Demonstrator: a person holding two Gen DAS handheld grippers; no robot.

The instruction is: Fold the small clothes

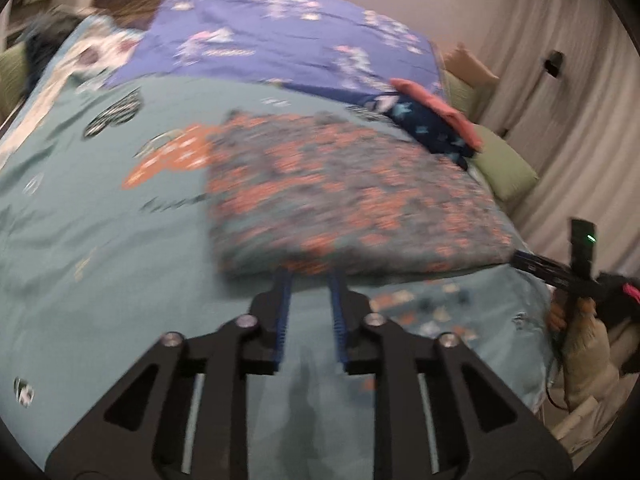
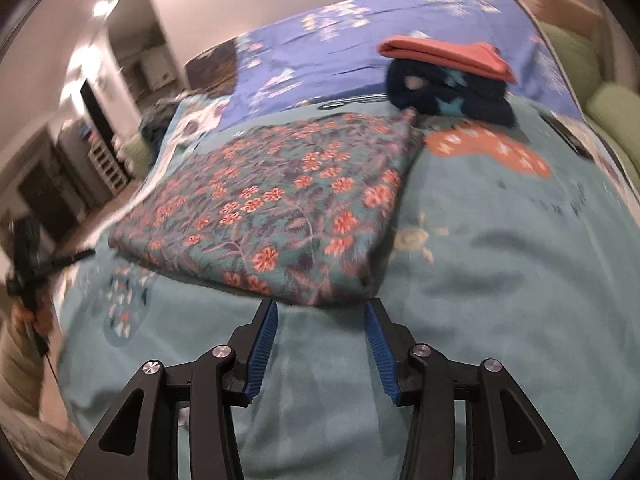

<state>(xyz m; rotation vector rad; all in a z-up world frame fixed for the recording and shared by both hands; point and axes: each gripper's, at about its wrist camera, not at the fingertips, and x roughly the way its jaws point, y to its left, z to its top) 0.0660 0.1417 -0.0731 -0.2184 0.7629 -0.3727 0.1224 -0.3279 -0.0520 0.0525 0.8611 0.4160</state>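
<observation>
A folded floral garment point(image 1: 344, 192), teal with orange flowers, lies flat on the teal bedspread point(image 1: 100, 240); it also shows in the right wrist view point(image 2: 276, 208). My left gripper point(image 1: 310, 274) is open, its fingertips at or just under the garment's near edge. My right gripper point(image 2: 320, 304) is open and empty, just short of the garment's near edge. A stack of folded clothes, a coral piece point(image 2: 448, 56) on a dark navy starred piece point(image 2: 448, 96), sits behind the floral garment; the stack also shows in the left wrist view point(image 1: 436, 120).
A purple patterned quilt point(image 1: 280, 36) covers the far part of the bed. Green pillows point(image 1: 504, 168) lie at the bed's edge by the curtains. The other gripper and the hand holding it show at the right edge point(image 1: 576, 280). A doorway and shelves point(image 2: 100, 152) are at left.
</observation>
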